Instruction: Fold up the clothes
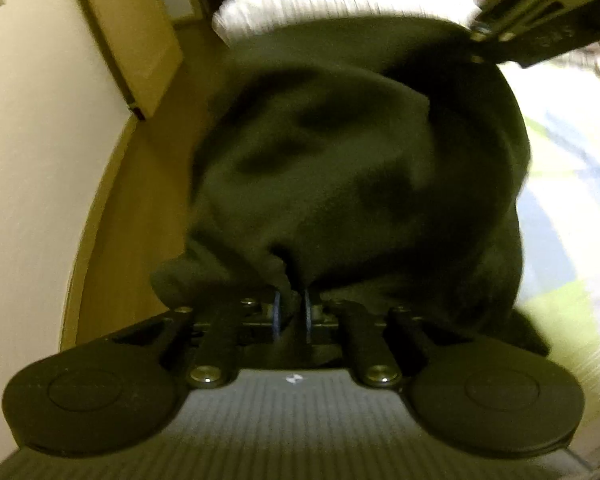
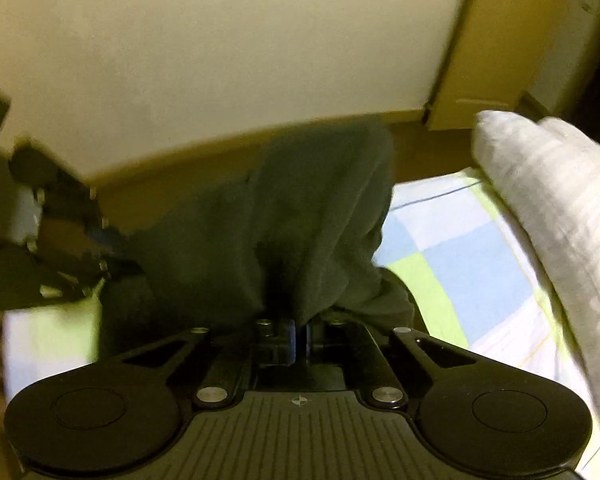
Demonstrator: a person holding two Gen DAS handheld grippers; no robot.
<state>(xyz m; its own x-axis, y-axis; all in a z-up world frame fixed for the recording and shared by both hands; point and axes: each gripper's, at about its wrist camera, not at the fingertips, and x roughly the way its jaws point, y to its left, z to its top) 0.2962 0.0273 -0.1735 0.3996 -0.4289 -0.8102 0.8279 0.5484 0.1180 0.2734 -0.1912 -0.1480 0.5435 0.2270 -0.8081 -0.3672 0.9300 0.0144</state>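
Left wrist view, nearest: the left gripper [image 1: 293, 312], its fingers [image 1: 277, 314] drawn together on a pinched fold of the dark garment [image 1: 340, 168]. The cloth is soft, matte, dark olive-green to black, and bulges upward in a rounded, creased mound that fills the middle of the view and hides most of what lies behind it. To the right of the mound shows the bed sheet [image 1: 560, 200], a smooth check of pale blue, lime green and white. Beyond the mound lies a white ribbed pillow [image 1: 320, 0]. At upper right the right gripper [image 1: 540, 12] enters, blurred. To the left stand a wooden bed frame [image 1: 112, 208], a plain cream wall [image 1: 32, 120] and a flat cardboard panel [image 1: 140, 40].

Right wrist view, nearest: the right gripper [image 2: 300, 336], fingers [image 2: 288, 340] closed on another bunched edge of the same garment [image 2: 300, 208], which hangs in vertical folds. The left gripper [image 2: 96, 248] grips the cloth at left. The checked sheet [image 2: 460, 256] lies right of it, the pillow [image 2: 560, 220] at the far right, with wall [image 2: 220, 60] and cardboard [image 2: 492, 40] farthest.
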